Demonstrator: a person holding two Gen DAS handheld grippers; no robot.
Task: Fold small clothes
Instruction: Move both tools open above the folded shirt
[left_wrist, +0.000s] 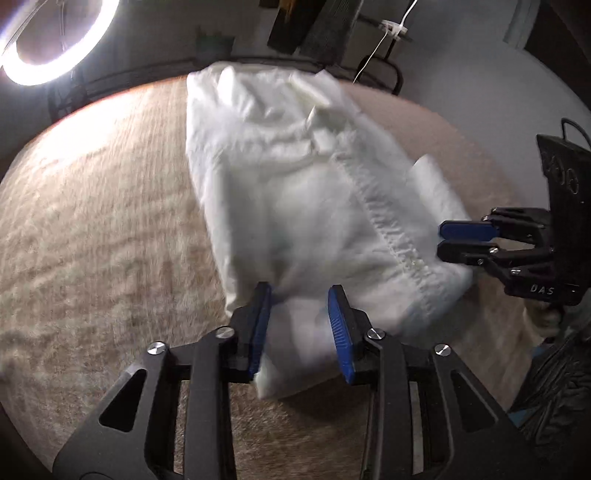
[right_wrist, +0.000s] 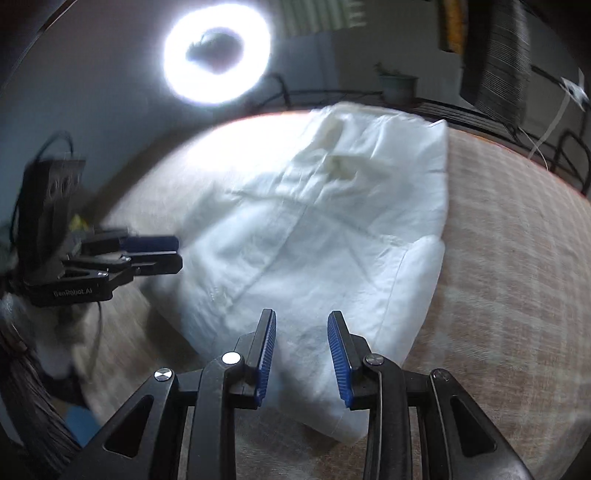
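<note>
In the left wrist view a ring light (left_wrist: 48, 40) glares at upper left, lighting the beige woven table surface (left_wrist: 92, 229). The white shirt (left_wrist: 295, 192) lies part-folded through the frame's middle, sleeves tucked in. At bottom centre the left gripper (left_wrist: 300, 291) stands with jaws apart over the hem, clamping nothing, probably placed to take it. At the right edge the right gripper (left_wrist: 447, 240) hovers beside the hem, jaws slightly parted and empty.
</note>
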